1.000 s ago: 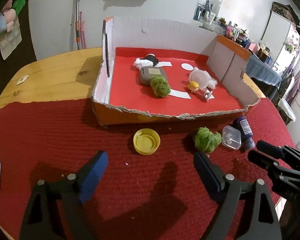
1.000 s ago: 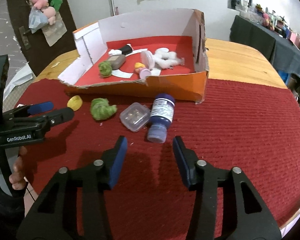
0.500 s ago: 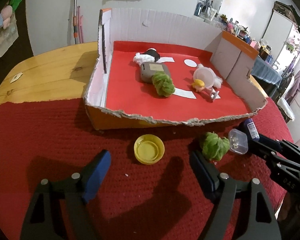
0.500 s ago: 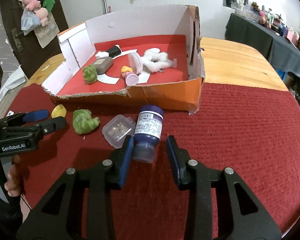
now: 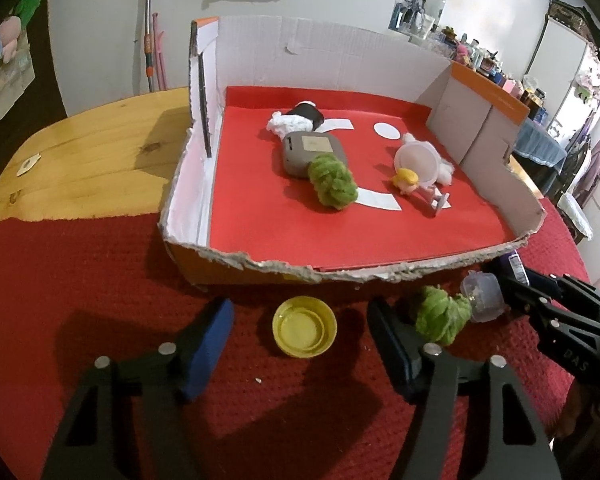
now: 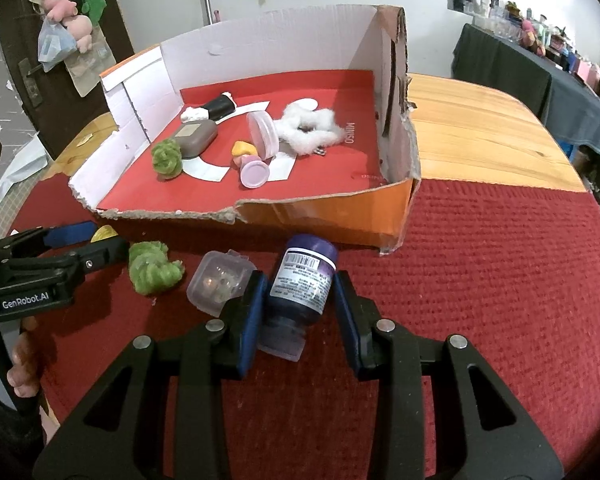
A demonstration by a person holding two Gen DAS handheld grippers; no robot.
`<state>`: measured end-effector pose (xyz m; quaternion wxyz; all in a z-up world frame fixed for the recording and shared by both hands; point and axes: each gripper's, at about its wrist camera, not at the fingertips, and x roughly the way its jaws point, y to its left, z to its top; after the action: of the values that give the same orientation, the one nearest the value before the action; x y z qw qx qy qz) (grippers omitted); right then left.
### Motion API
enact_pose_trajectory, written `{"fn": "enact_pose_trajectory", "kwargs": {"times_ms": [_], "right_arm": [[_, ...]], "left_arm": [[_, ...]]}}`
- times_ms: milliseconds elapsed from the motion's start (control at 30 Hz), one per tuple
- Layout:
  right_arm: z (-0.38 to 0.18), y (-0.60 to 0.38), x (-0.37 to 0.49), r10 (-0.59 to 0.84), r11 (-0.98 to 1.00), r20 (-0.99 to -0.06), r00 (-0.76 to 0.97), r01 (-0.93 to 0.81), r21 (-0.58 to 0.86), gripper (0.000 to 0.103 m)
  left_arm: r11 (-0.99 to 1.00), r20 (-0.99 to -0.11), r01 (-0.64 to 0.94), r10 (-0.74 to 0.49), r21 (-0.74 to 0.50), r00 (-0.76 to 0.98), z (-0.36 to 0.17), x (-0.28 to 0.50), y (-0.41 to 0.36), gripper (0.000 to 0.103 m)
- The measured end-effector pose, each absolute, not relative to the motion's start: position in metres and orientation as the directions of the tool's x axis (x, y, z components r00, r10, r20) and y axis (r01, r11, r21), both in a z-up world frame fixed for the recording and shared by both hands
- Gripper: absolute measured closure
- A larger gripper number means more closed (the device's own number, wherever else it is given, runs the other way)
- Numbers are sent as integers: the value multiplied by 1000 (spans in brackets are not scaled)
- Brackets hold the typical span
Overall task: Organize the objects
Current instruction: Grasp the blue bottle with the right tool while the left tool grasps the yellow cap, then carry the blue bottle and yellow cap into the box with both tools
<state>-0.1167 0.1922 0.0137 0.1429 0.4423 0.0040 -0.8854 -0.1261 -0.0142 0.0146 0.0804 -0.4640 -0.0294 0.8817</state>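
Roughly: left wrist view — left gripper (image 5: 300,326) half spread, jaws just closing, straddled yellow cap (image 5: 304,332) near box (image 5: 260,270) front edge, not pinched. Right wrist view — right gripper (image 6: 298,300) clamped purple bottle (image 6: 302,286) on red cloth (image 6: 500,300); best lifted level, clearing plastic case (image 6: 220,282).

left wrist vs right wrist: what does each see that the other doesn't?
Only left wrist: the yellow cap whole, lying between the left gripper pads, untouched.

Only right wrist: the right gripper pads closed on the purple bottle, and a white fluffy piece in the box.

Both: cardboard box, loose green pom-pom, clear plastic case.
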Motion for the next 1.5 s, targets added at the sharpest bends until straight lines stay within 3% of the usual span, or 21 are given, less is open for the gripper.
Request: {"fn": "enact_pose_trajectory", "kwargs": {"times_ms": [333,1500], "right_arm": [[15,189,-112,-270,-953,-781,-564,271,133,75],[61,170,-59,-380,-909,-708,-596,380,168,77]], "left_arm": [[-984,-813,-135,173,-117,-556,15,-120,-13,71],[-973,-756,-195,217,-120,-617,57,-78,-1,71]]}}
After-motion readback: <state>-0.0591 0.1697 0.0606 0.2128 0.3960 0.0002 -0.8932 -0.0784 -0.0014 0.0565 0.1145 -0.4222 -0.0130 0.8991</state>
